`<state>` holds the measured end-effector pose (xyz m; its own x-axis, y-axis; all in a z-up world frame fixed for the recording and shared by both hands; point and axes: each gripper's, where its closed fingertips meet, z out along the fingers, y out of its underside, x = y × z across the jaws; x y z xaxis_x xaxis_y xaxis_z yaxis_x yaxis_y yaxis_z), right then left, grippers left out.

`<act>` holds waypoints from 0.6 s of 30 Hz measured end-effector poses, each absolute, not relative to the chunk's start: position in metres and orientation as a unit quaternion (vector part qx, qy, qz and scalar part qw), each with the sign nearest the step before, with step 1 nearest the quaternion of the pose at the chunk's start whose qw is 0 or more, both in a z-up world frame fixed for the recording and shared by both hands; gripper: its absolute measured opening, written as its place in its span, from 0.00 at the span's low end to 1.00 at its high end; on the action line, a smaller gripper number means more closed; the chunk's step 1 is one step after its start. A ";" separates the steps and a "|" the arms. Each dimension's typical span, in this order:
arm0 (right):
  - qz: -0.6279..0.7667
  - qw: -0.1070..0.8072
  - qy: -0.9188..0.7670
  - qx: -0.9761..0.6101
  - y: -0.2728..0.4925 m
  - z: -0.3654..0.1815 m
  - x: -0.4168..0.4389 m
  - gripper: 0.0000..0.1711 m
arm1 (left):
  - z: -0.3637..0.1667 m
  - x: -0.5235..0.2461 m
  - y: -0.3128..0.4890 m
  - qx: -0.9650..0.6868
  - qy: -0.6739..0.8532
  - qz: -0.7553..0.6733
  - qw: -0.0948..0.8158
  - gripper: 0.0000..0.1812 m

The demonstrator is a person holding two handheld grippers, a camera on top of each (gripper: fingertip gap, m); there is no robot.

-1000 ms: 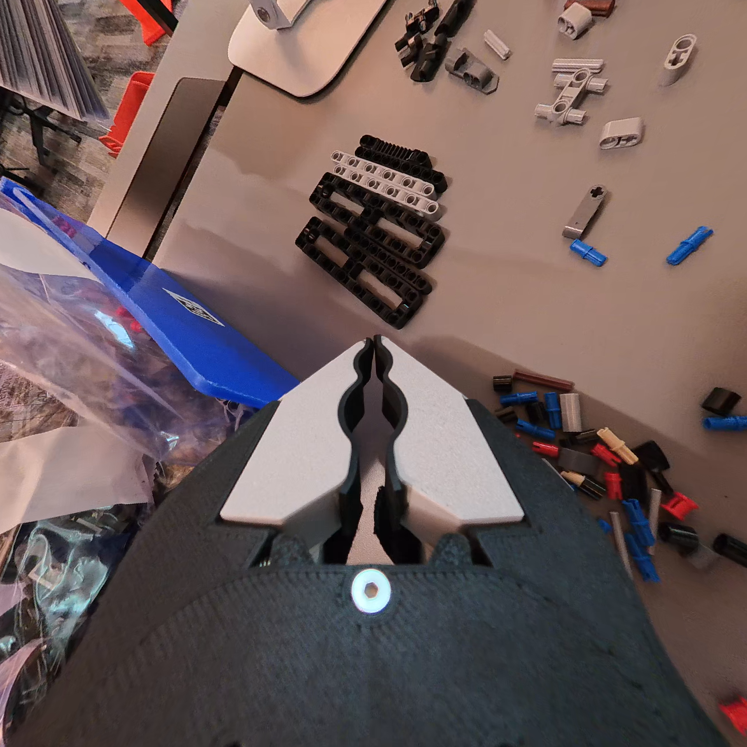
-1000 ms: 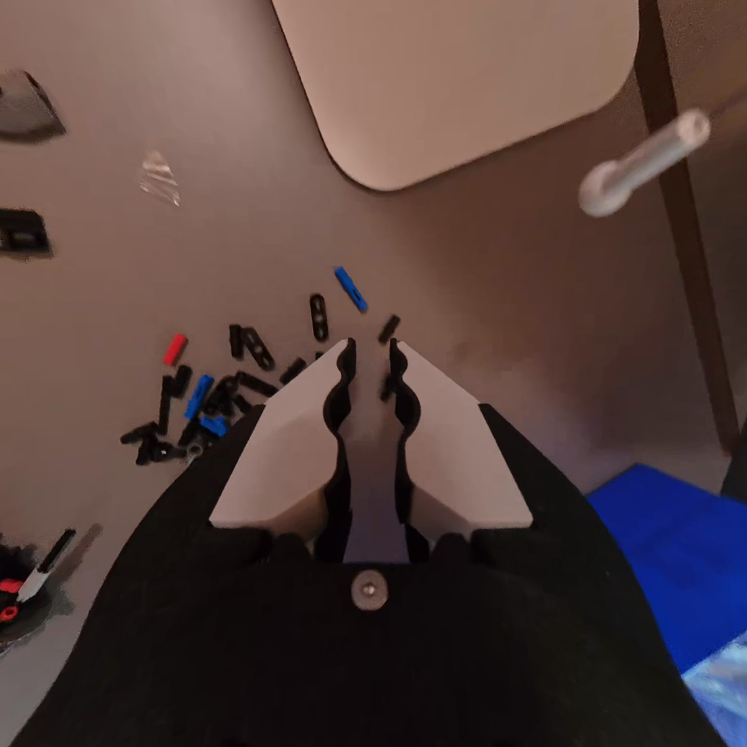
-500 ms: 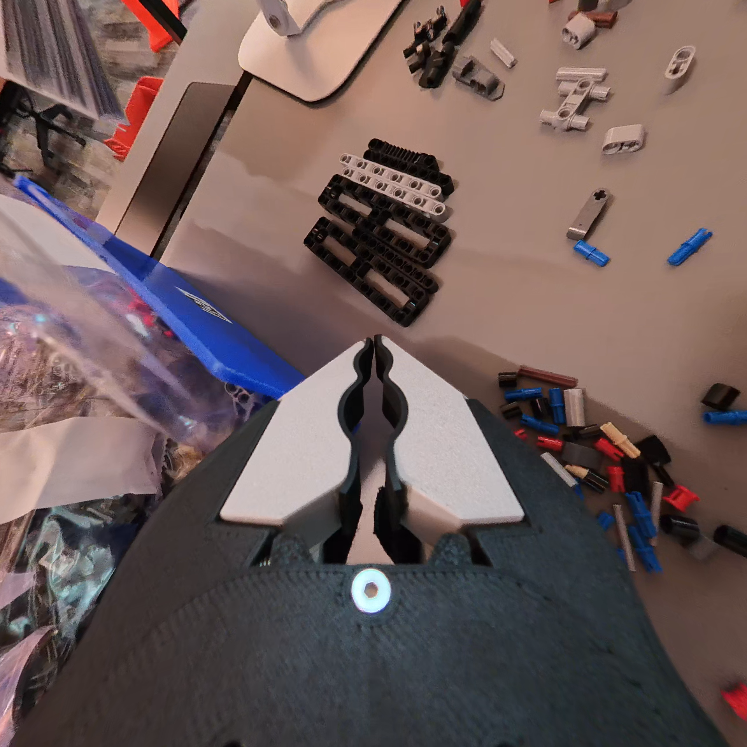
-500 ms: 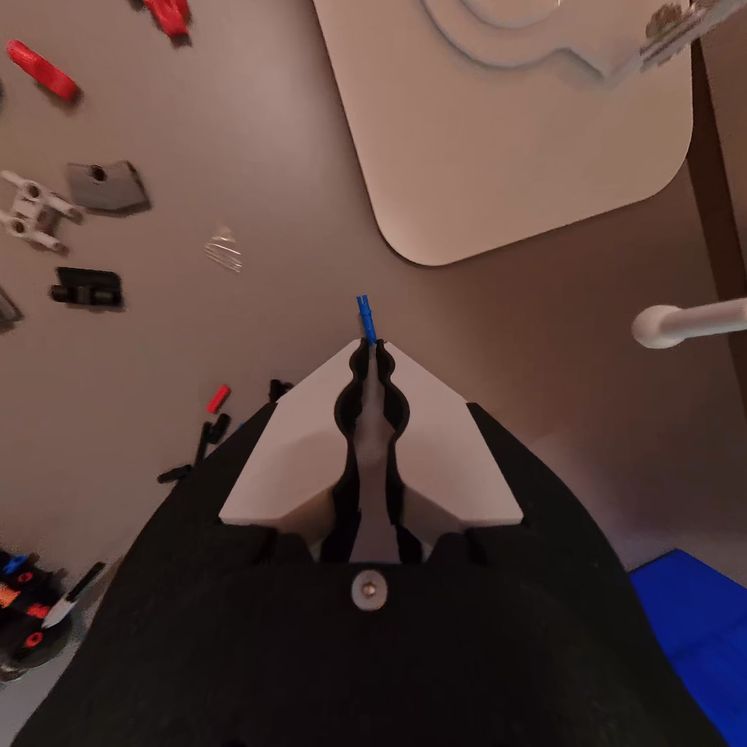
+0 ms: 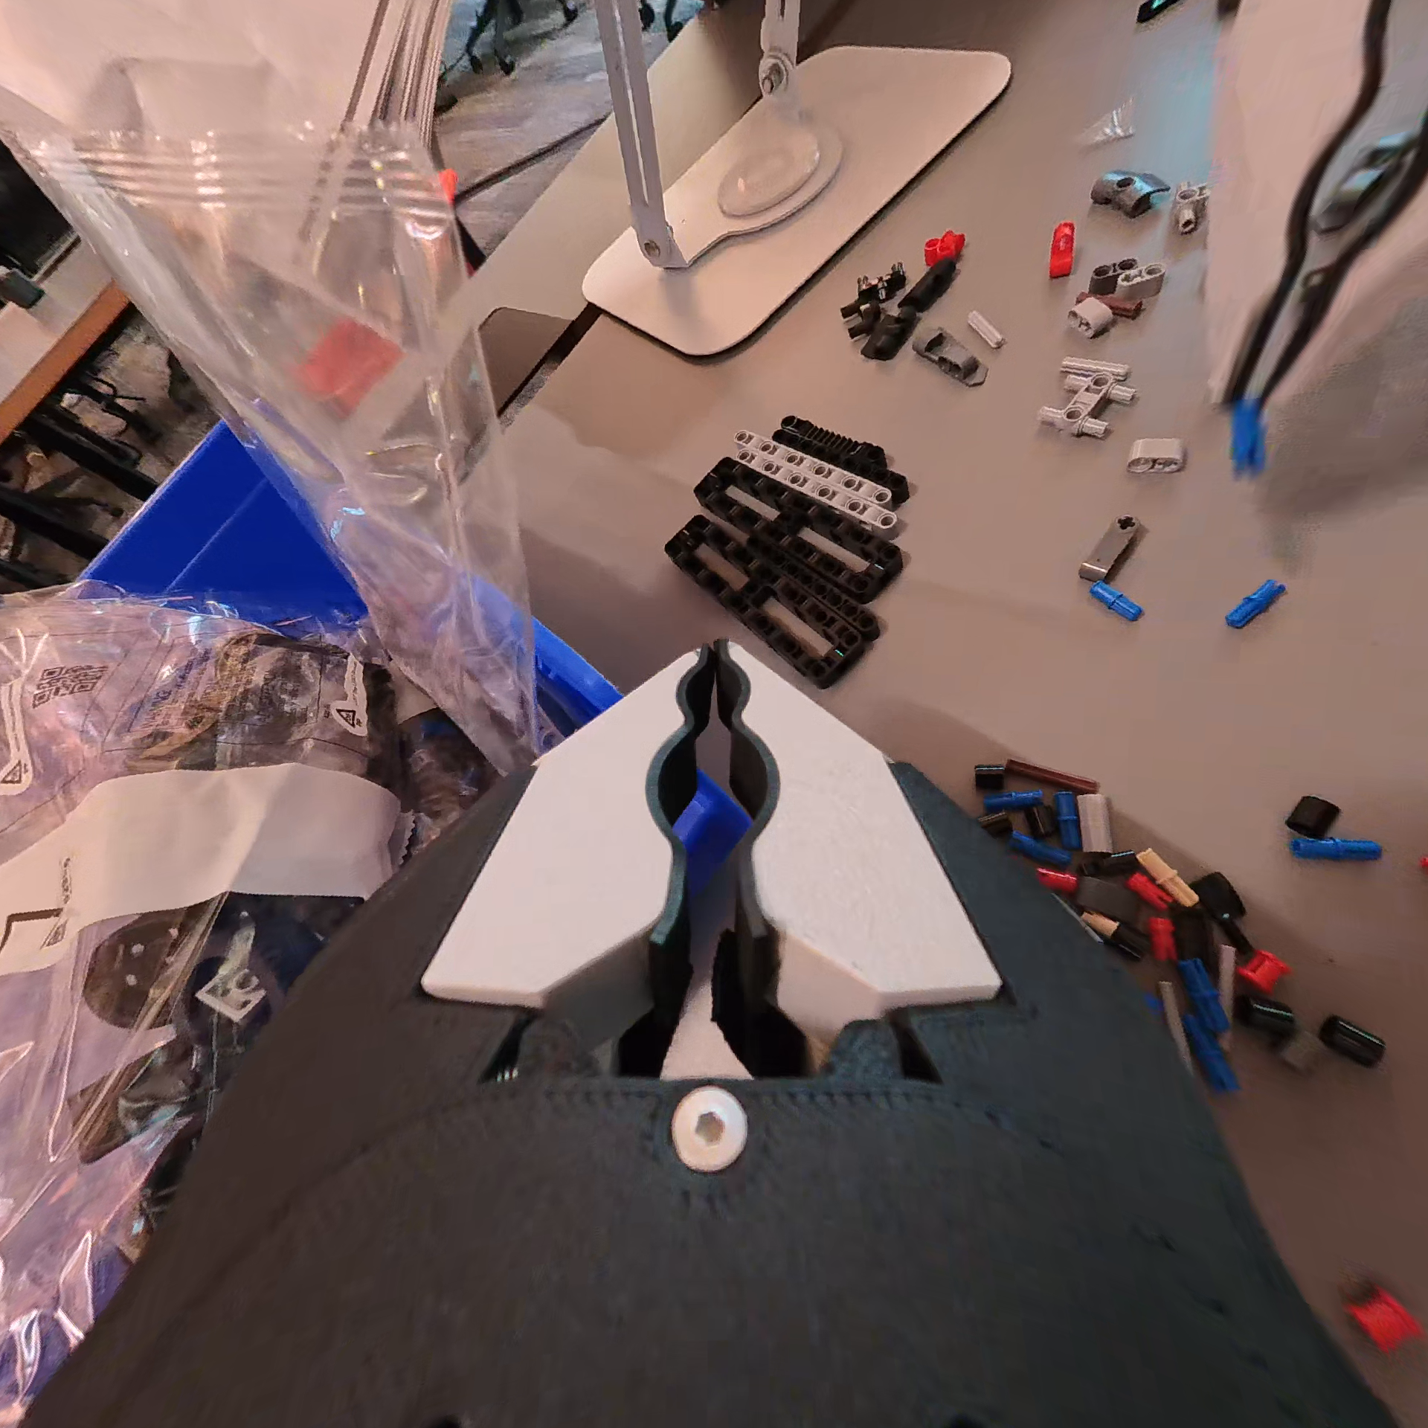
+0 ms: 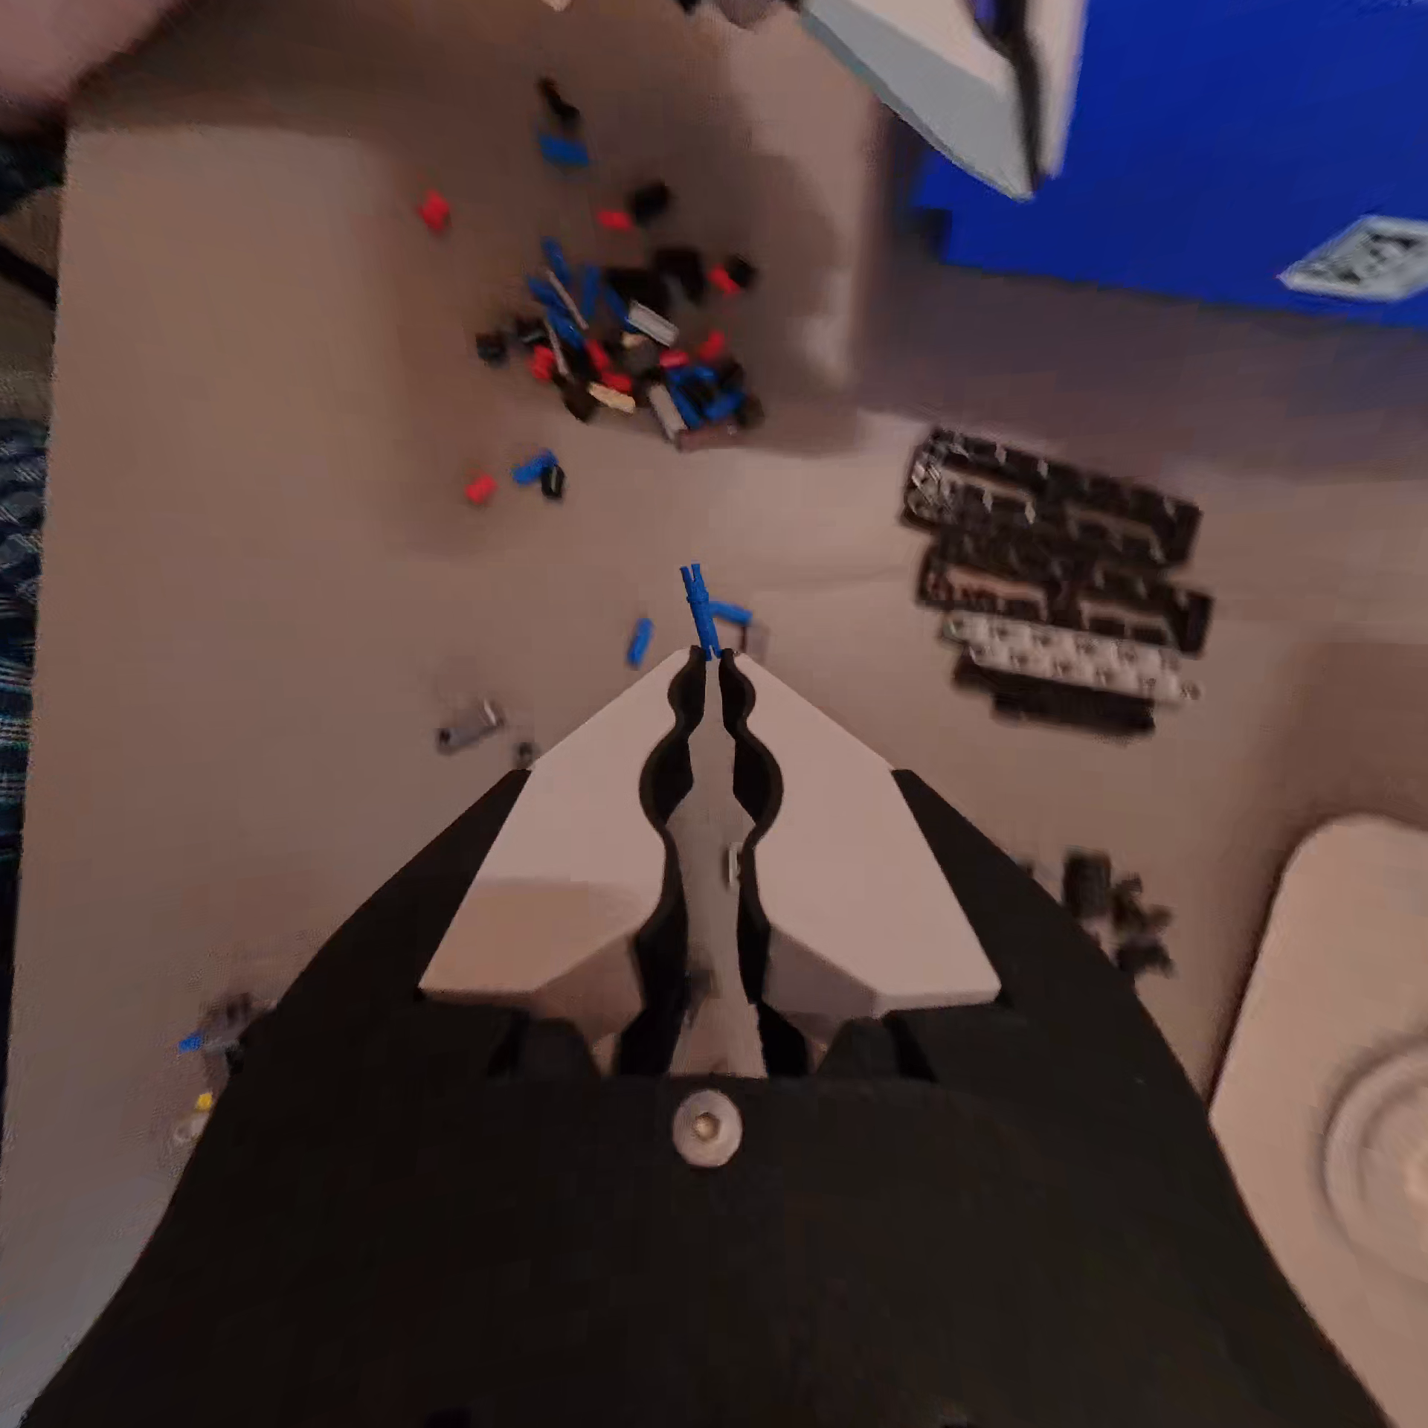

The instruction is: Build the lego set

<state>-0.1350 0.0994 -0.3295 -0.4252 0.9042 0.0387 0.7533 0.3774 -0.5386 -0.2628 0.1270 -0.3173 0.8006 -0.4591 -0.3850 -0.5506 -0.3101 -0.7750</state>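
While the left hand-held gripper [image 5: 717, 657] waits pinched together and empty beside the blue bin [image 5: 232, 533], the right hand-held gripper [image 6: 712, 655] nips a blue connector pin [image 6: 702, 606] by one end above the surface [image 6: 309, 618], apparently leaving its tip free to press into the black beam frames [image 6: 1059, 556] nearby.

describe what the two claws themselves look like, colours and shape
Both match: the left claw and the right claw each have two pale grey wedge fingers with wavy black inner pads, set in a broad black textured body with one silver hex screw at its centre.
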 end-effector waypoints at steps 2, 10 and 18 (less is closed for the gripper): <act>0.205 0.153 -0.836 -0.485 0.083 -0.344 -0.155 0.00 | -0.317 -0.263 0.127 -0.807 0.315 0.050 0.497 0.00; 0.139 0.103 -0.874 -0.453 0.046 -0.391 -0.185 0.09 | -0.315 -0.263 0.126 -0.804 0.321 0.058 0.497 0.00; 0.155 0.137 -0.863 -0.461 0.051 -0.372 -0.181 0.05 | -0.317 -0.261 0.127 -0.805 0.322 0.056 0.495 0.00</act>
<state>-0.1812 0.0511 -0.3721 -0.5367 0.8387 0.0927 0.7539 0.5259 -0.3938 -0.2611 0.1267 -0.3172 0.7862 -0.4629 -0.4095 -0.5743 -0.3023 -0.7608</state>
